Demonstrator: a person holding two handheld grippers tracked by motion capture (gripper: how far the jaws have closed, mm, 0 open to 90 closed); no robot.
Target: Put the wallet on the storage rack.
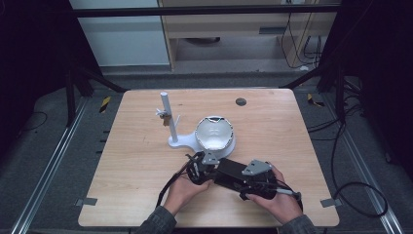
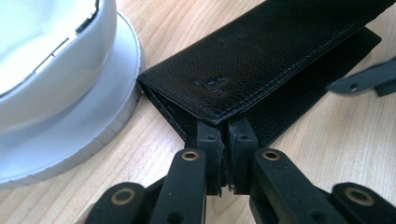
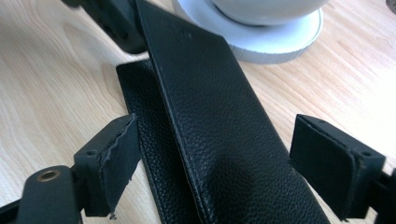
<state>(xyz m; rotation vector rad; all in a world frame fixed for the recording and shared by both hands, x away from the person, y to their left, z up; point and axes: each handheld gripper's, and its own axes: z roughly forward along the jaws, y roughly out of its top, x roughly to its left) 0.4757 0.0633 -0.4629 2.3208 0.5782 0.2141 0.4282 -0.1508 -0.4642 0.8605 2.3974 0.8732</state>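
A white bowl (image 1: pixel 214 132) sits on a round stand (image 1: pixel 187 141) beside a post (image 1: pixel 169 117).

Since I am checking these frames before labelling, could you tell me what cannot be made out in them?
- Black wallet contents: the closed flap hides them in both gripper views.
- Wallet's far end: cut off by the bottom edge in the right gripper view.
- Small piece on the white stand's post: too small in the high view.
- White bowl interior: overexposed in the left gripper view.

Black leather wallet (image 2: pixel 261 60) lies seemingly half-open on table.
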